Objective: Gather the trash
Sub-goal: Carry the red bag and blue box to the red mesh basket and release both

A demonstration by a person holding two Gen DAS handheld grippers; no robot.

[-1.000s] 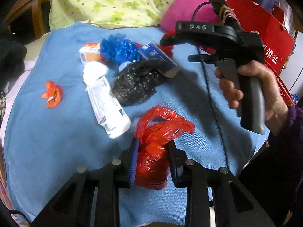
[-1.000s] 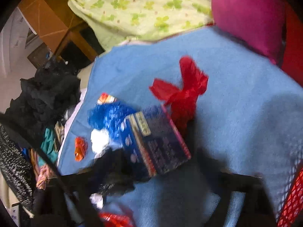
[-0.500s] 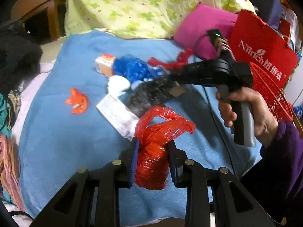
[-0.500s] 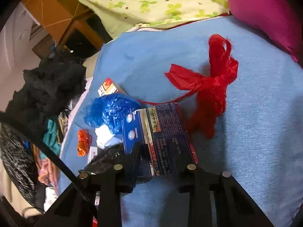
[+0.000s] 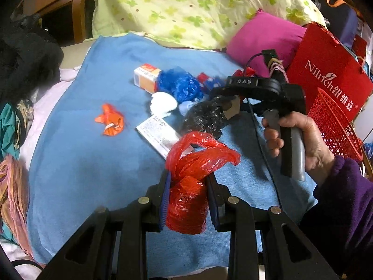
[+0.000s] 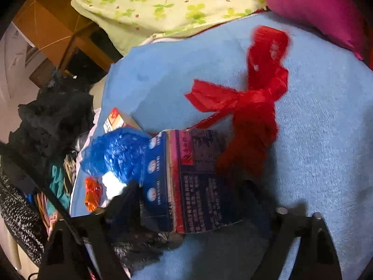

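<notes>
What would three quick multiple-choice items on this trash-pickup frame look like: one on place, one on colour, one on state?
1. Where does the dark blue carton lie?
A. in the red mesh basket
B. on the blue blanket, between the right gripper's fingers
C. on the pink cushion

2. What colour is the crumpled bag in the left gripper?
A. black
B. white
C. red

3. What is the left gripper's state?
A. shut on the bag
B. wide open, nothing in it
C. out of view

Answers:
1. B: in the right wrist view the carton rests on the blue blanket, with the fingers of the right gripper either side of it.
2. C: the red bag fills the gap of the left gripper.
3. A: both pads press into the bag.
</notes>
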